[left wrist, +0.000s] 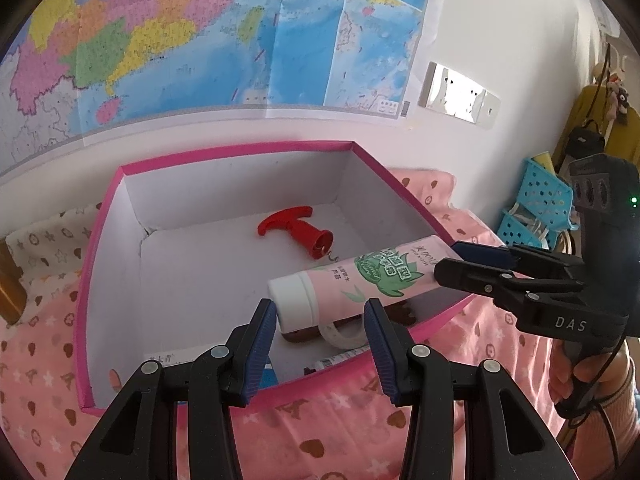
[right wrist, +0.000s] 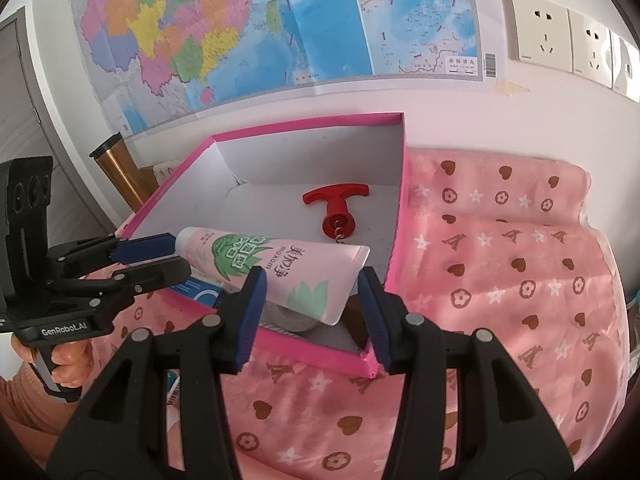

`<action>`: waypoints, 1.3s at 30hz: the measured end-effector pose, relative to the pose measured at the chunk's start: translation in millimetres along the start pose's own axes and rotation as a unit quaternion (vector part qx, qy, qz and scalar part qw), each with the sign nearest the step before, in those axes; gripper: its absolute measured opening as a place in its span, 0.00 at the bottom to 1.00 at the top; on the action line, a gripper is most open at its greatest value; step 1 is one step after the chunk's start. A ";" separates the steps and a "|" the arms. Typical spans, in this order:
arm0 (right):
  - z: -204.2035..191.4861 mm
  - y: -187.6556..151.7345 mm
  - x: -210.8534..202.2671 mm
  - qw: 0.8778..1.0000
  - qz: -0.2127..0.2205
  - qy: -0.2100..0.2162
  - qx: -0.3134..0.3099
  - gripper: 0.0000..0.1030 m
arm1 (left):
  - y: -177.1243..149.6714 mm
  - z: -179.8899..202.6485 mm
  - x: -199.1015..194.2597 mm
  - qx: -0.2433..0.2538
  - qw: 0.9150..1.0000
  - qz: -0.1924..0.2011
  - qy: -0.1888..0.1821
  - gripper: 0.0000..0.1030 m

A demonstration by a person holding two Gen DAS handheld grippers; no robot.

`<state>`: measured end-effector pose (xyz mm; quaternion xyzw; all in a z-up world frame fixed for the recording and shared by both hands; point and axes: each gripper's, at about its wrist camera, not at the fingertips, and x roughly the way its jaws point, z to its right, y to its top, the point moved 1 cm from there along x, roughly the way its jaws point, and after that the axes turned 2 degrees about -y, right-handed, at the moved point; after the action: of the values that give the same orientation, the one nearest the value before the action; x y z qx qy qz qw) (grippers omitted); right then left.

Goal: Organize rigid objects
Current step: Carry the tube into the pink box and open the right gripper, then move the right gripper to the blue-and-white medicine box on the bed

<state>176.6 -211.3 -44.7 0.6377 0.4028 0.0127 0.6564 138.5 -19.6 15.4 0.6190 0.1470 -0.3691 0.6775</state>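
pink cloth [right wrist: 500, 264] printed with hearts and stars covers the surface under a wall map [left wrist: 168, 40]. one pink-edged box [left wrist: 240, 156] holds one red corkscrew [left wrist: 298, 230] and one tape roll [left wrist: 340, 334]. one pink tube [left wrist: 356, 284] lies tilted over the box's near rim. left gripper [left wrist: 320, 322] and right gripper [right wrist: 312, 296] both gape wide, holding nothing, each flanking a tube end.

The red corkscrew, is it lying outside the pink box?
No, the red corkscrew lies on the white floor inside the pink box, toward its back wall.
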 end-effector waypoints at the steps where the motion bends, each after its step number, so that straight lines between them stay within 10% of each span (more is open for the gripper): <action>1: -0.5 0.2 0.6 1.000 0.000 -0.002 -0.001 0.49 | 0.1 -1.0 0.7 -0.001 1.000 -0.001 0.000 0.44; 26: -11.3 -5.6 0.6 0.999 0.004 -0.040 -0.029 0.49 | -5.5 -5.7 7.2 -0.005 1.000 -0.005 -0.007 0.44; 39: -37.2 -38.7 -29.3 0.998 0.007 0.056 -0.028 0.49 | -46.1 -25.4 -54.9 -0.022 0.999 0.041 0.025 0.51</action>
<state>117.3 -203.3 -57.3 0.6203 0.4342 0.0639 0.6501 76.0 23.8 12.8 0.6183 0.1469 -0.3221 0.7017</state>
